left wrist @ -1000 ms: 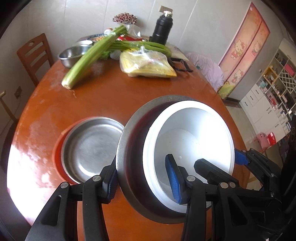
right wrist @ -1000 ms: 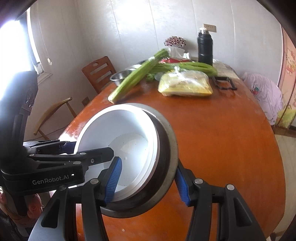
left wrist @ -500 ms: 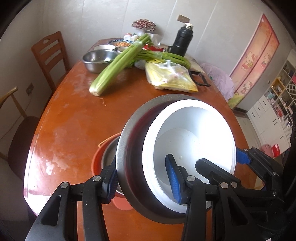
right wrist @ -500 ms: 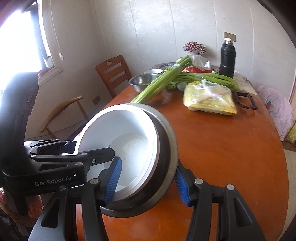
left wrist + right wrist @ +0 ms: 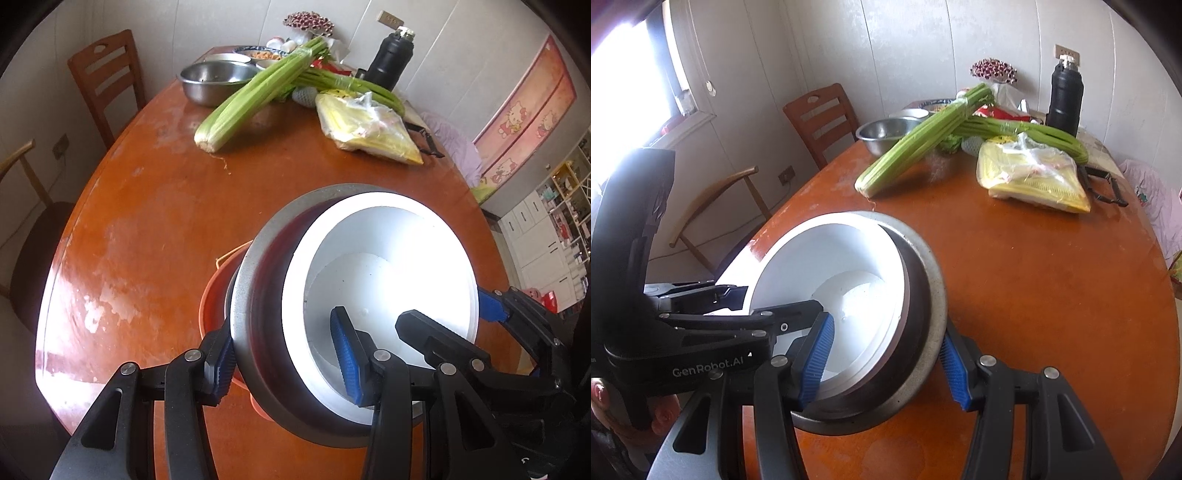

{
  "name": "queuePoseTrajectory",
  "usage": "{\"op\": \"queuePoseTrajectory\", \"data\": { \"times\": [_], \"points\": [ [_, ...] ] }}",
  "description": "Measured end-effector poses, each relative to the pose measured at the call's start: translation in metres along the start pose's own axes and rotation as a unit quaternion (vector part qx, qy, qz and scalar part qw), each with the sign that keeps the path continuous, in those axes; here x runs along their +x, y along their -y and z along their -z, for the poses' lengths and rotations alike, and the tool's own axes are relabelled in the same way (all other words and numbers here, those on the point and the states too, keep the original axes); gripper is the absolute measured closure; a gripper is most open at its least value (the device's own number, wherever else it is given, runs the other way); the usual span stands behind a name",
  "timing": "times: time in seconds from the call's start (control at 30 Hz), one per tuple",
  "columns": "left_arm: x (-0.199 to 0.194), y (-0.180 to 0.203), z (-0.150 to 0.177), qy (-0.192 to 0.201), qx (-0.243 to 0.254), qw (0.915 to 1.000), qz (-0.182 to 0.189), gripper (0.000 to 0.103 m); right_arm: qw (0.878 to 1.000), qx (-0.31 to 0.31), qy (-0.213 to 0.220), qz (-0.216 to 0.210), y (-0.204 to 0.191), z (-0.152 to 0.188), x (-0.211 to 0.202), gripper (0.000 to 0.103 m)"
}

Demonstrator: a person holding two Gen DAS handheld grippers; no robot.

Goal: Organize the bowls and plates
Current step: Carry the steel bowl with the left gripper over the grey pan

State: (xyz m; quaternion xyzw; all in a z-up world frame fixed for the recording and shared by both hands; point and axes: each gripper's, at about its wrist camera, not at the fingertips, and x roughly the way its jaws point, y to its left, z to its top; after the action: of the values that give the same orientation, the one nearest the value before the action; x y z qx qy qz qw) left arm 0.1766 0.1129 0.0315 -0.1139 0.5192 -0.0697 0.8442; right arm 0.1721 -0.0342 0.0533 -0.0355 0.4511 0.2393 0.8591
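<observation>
Carried across the table (image 5: 155,206), the nested pair — white bowl (image 5: 384,280) inside steel bowl (image 5: 258,295) — is now held over the orange basin (image 5: 216,291), formerly exposed at 9 o'clock. Both the left gripper (image 5: 284,354) and right gripper (image 5: 886,362) are clamped on its rim. Stacking is seemingly begun; lowering remains. Only the left view shows the basin, at 8 o'clock.
</observation>
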Motion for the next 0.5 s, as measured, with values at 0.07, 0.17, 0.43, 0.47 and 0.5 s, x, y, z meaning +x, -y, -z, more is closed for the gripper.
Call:
{"op": "queuePoseTrajectory", "data": {
  "times": [0.07,0.17,0.43,0.47,0.5],
  "points": [
    [0.004,-0.003,-0.001,-0.003,-0.003,1.0,-0.001,0.055,1.0,0.0,-0.006,-0.002,-0.001,0.0,0.005,0.047],
    [0.008,-0.005,-0.001,-0.005,-0.006,1.0,-0.003,0.055,1.0,0.0,-0.011,-0.004,-0.002,0.001,0.01,0.047],
    [0.018,-0.01,-0.001,-0.012,-0.011,0.9999,-0.003,0.055,1.0,0.003,-0.023,-0.006,-0.002,0.001,0.02,0.047],
    [0.019,-0.011,-0.001,-0.013,-0.012,0.9998,-0.003,0.055,1.0,0.003,-0.024,-0.006,-0.002,0.001,0.021,0.047],
    [0.019,-0.011,-0.001,-0.014,-0.012,0.9998,-0.003,0.055,1.0,0.004,-0.025,-0.006,-0.001,0.001,0.022,0.047]
  ]
}}
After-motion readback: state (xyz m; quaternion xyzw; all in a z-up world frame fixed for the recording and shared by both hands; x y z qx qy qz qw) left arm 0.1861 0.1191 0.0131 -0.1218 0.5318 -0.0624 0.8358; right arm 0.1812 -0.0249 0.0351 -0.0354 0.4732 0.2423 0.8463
